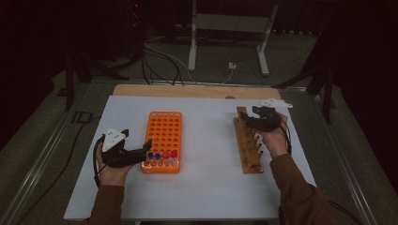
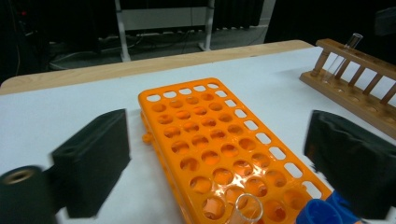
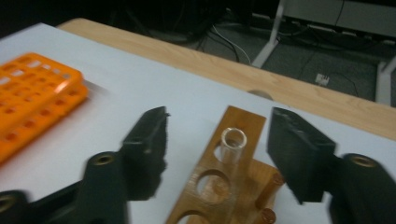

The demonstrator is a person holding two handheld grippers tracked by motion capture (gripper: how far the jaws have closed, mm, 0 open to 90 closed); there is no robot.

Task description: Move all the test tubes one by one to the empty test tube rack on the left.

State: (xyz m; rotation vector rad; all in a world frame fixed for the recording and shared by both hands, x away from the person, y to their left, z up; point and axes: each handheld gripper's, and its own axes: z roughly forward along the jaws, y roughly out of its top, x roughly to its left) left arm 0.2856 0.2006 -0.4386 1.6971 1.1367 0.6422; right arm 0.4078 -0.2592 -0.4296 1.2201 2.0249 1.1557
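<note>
1. Right gripper (image 3: 217, 154): jaws wide apart, holding nothing, straddling a clear glass tube (image 3: 233, 143) that stands in the far end hole of the wooden rack (image 1: 248, 143); apparently either just released or lined up for a grab.
2. Left gripper (image 2: 217, 163): jaws spread wide, empty, at the near end of the orange rack (image 2: 219, 144), probably poised for the next tube.
3. White table (image 1: 206, 187): both racks side by side, well apart.
4. Capped tubes (image 1: 162, 155): blue and red, lined along the orange rack's near row.
</note>
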